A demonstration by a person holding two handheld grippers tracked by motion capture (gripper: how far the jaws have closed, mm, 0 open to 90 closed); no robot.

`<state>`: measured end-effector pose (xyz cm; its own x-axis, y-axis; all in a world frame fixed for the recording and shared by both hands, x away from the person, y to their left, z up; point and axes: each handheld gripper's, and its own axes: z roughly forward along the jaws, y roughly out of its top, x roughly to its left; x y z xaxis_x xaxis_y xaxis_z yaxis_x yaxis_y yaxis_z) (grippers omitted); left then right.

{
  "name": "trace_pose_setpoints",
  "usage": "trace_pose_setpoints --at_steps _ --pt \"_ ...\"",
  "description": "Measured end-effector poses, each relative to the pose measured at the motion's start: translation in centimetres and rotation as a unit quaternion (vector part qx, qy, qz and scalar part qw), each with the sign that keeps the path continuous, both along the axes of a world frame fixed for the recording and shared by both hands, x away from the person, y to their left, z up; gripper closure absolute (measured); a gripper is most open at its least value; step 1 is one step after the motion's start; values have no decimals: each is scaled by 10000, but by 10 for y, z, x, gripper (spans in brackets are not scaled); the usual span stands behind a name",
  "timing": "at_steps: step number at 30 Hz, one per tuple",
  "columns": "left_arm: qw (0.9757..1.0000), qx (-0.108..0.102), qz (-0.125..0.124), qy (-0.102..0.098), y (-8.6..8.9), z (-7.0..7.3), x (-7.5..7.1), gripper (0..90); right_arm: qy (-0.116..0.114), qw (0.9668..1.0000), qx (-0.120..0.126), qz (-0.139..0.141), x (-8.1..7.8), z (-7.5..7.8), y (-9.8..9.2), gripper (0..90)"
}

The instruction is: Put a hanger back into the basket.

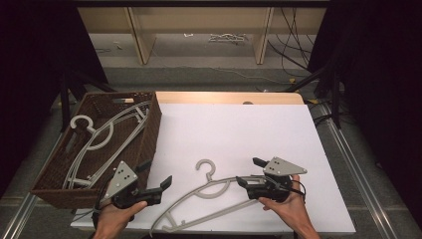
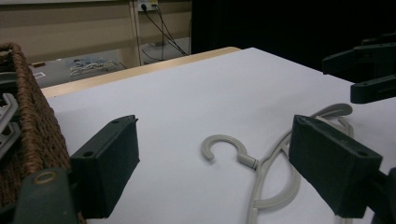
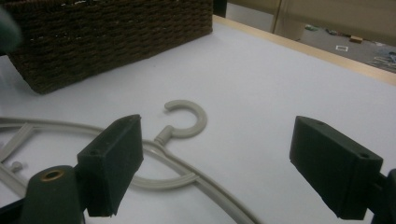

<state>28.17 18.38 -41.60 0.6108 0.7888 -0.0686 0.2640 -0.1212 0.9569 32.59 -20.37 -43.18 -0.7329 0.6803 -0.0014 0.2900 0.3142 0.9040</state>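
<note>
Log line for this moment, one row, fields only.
left gripper: open, empty | right gripper: open, at hanger end | hanger: flat on table | basket: holds other hangers

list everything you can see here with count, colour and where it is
hanger on table: 1, grey, front middle of the white table top, lying flat
hangers in basket: at least 2, grey, piled inside
wicker basket: 1, dark brown, table's left edge
table: 1, white top, wooden far edge
left tongs: 1, black, open, front left, beside the basket
right tongs: 1, black, open, at the hanger's right arm
hands: 2, bottom edge
</note>
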Motion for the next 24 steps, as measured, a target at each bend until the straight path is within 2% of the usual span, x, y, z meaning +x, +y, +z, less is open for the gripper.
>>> trace_pose_setpoints --at_steps 5,9,11,12,13,14,16,18,19,21,23,24 --pt "10000 46 -22 27 -2 -7 -2 159 45 9999 -87 61 6 -2 -1 174" --pt "10000 50 -54 31 -4 -11 -3 159 216 9990 -364 131 11 -3 0 168" --pt "9999 125 -75 7 -4 -11 -3 159 200 9981 -556 186 16 -4 1 168" --pt "9999 141 -71 3 -4 -12 -2 159 332 9966 -716 251 21 -6 3 168" --pt "9999 142 -62 16 -4 -12 -2 159 332 9966 -716 251 21 -6 3 168" --pt "9999 88 -78 29 -4 -14 -2 159 382 9953 -839 302 24 -8 5 175" --pt "9998 153 -99 44 -4 -14 -2 159 568 9901 -1183 497 31 -12 8 205" --pt "9998 138 -153 56 -4 -16 -1 159 771 9835 -1512 621 36 -16 11 214" --pt "9997 194 -125 68 -4 -15 -2 160 742 9820 -1614 647 37 -19 14 223" --pt "9997 199 -130 72 -4 -15 -1 159 814 9755 -1878 803 41 -23 19 239" --pt "9997 215 -90 43 -4 -15 -1 160 837 9713 -2026 918 46 -25 23 273" --pt "9998 199 -59 27 -4 -15 -1 164 941 9693 -2078 917 48 -26 25 275"
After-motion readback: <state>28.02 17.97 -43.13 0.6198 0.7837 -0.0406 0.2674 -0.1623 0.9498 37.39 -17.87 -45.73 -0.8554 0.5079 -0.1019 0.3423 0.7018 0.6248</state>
